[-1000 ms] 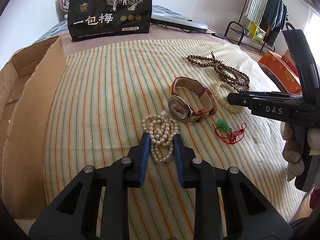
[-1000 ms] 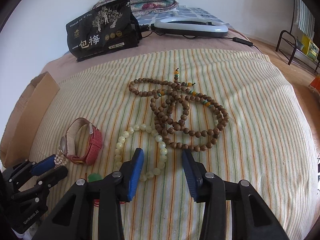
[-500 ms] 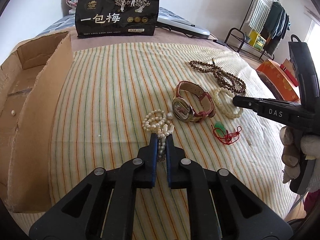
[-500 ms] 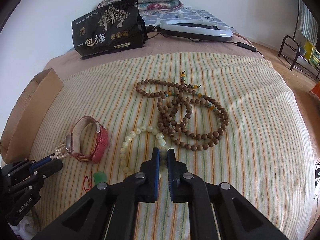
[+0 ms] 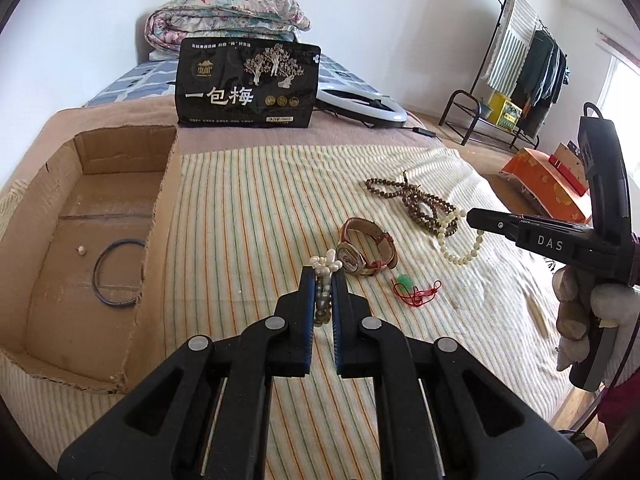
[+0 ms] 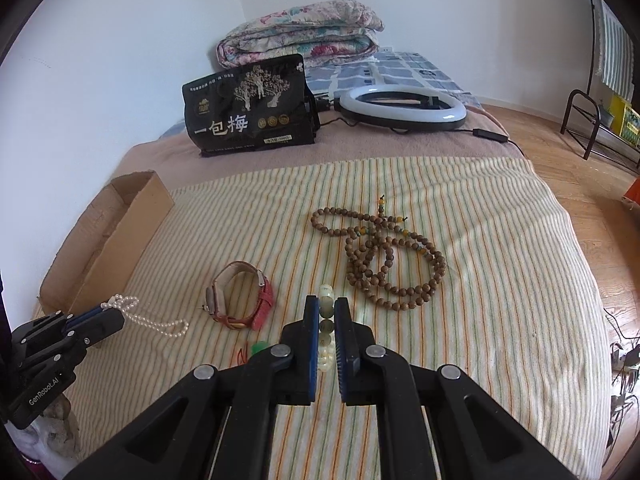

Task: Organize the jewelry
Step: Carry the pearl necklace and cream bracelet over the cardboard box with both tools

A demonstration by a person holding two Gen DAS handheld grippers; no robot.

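Note:
My left gripper (image 5: 323,276) is shut on a white pearl strand (image 5: 325,266) and holds it above the striped cloth; the strand hangs from it in the right wrist view (image 6: 154,318). My right gripper (image 6: 326,306) is shut on a pale jade-bead bracelet (image 6: 326,334), which dangles from it in the left wrist view (image 5: 460,246). A red-strap watch (image 5: 366,248), a long brown bead necklace (image 6: 384,256) and a green pendant on red cord (image 5: 412,286) lie on the cloth. An open cardboard box (image 5: 96,236) at the left holds a dark bangle (image 5: 116,274).
A black snack bag (image 5: 248,86) stands at the back of the bed, with a ring light (image 6: 402,108) and a folded quilt (image 6: 300,32) behind. A clothes rack (image 5: 516,80) and an orange box (image 5: 544,188) stand off the bed's right side.
Both grippers have risen off the cloth, each lifting its strand. A second ago both were open around the beads; half a second ago they had shut on them.

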